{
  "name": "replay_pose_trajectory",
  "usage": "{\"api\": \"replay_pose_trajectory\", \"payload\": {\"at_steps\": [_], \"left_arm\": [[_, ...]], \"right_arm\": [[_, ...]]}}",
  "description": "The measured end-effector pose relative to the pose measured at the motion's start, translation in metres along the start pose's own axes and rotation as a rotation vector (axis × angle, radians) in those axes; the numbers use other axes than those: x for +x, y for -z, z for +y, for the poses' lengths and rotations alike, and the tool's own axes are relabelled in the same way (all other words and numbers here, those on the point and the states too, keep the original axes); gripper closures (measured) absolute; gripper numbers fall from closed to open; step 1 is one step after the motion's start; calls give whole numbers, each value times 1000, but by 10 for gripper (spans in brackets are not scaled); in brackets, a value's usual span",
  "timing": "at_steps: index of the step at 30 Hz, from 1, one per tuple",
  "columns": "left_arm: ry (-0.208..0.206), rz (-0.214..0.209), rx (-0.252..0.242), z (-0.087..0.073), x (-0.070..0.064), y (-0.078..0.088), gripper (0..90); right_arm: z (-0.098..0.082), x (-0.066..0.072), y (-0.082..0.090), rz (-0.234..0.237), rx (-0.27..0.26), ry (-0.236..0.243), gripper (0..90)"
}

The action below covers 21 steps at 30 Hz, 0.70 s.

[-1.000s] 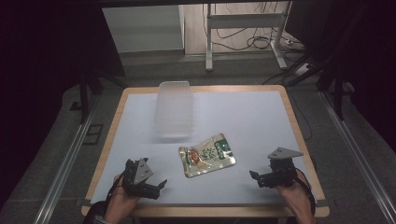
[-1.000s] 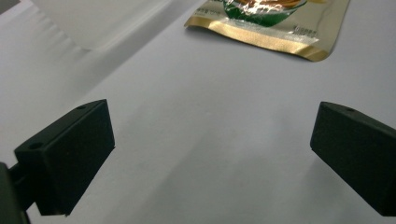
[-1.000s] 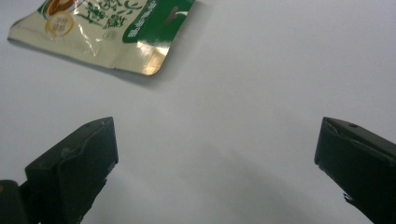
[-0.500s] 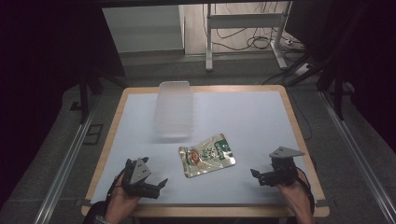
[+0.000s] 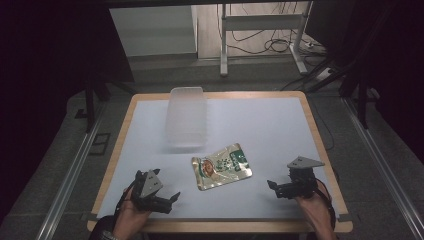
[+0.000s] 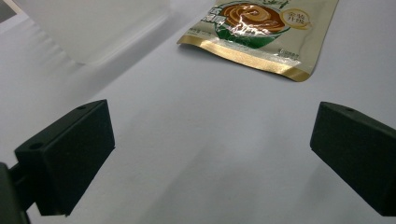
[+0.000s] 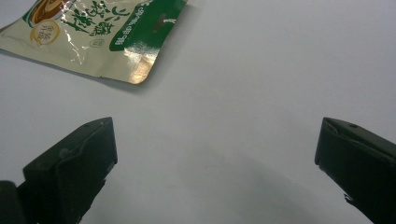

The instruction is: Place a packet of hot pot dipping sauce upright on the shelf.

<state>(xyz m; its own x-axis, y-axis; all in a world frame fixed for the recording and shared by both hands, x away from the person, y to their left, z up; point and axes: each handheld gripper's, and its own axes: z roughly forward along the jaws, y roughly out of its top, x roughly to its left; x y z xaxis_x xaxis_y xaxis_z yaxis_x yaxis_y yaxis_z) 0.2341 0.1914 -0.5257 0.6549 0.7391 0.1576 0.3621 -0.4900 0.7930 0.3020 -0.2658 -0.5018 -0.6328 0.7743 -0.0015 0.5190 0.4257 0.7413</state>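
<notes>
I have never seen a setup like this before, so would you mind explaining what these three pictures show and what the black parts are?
There is no robot here: a person sits at a table and holds a hand-operated pair of tongs in each hand. The high view looks down from above the person's side; the left tongs are at the lower left, the right tongs at the lower right. The other two pictures come from small cameras riding on each tool, so the black blocks rising from the bottom are that tool's own jaws. Both pairs stand wide open and hold nothing. On the white surface lie a green and cream food pouch between the two tools, and a clear plastic container farther back. The pouch also appears at the top of both gripper views.
</notes>
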Motion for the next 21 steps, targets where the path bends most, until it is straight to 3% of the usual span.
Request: {"api": "replay_pose_trajectory", "payload": {"at_steps": [21], "left_arm": [[-7, 2, 7, 0, 0, 0, 0]], "right_arm": [[8, 7, -7, 32, -4, 16, 0]]}}
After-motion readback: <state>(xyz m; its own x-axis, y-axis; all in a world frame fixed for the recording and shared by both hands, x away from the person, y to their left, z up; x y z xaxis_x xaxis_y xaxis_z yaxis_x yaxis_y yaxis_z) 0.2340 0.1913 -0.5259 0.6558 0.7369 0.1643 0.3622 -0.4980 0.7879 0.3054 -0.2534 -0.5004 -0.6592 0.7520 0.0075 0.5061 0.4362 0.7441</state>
